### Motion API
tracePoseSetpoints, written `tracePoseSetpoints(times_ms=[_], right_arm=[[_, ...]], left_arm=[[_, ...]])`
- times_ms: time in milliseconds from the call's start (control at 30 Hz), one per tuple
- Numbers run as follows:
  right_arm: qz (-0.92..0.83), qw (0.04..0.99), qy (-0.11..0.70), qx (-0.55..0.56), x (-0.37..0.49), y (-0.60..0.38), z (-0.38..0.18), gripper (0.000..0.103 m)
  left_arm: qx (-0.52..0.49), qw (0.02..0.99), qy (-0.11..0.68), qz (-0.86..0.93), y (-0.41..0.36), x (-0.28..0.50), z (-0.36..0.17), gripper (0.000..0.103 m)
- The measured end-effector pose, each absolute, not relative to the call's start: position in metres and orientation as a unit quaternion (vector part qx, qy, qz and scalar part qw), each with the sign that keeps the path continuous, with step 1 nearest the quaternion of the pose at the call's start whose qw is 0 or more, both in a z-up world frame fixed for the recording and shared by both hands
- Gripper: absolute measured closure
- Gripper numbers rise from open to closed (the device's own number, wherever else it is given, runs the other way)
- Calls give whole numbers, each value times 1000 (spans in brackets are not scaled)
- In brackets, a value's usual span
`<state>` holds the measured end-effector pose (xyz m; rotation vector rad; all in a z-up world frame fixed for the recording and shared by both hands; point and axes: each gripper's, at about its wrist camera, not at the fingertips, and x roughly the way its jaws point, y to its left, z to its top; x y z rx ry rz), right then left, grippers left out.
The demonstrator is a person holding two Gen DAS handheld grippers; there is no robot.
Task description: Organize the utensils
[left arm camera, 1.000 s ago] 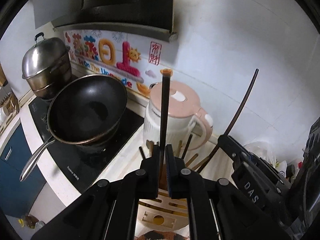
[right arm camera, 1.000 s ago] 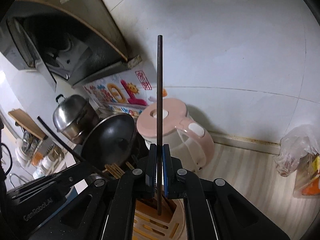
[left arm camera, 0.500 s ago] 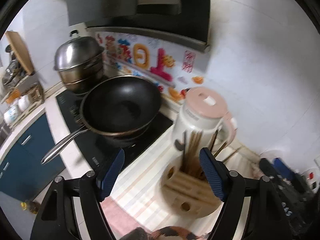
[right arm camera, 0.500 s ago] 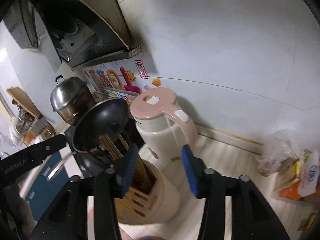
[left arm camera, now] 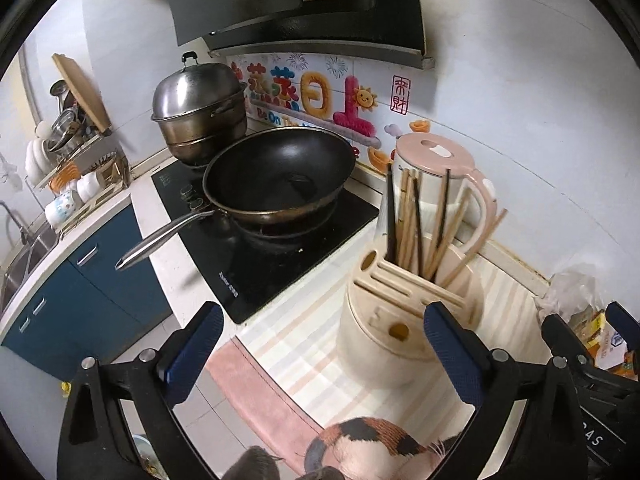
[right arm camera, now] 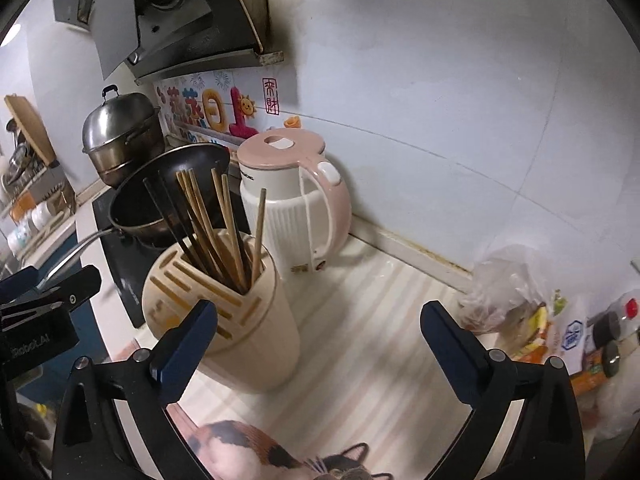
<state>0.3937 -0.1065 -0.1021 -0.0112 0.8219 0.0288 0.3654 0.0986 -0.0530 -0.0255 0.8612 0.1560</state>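
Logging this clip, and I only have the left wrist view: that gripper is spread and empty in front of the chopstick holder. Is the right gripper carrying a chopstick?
Observer: No. The right gripper is open, with nothing between its fingers.
Operator: What lies past the plastic bag?
Observer: A red-capped bottle stands at the far right, beside dark jars.
Operator: The holder hides the base of the kettle from me.
Observer: A small label sits low on the kettle's front.
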Motion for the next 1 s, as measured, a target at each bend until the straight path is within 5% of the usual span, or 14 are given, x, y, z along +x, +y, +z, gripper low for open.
tracePoseSetpoints(times_ms=[1000], right_arm=[[-35, 952, 303, -5, 141, -113, 28, 0]], left_arm=[[11, 937, 347, 41, 102, 149, 34, 1]])
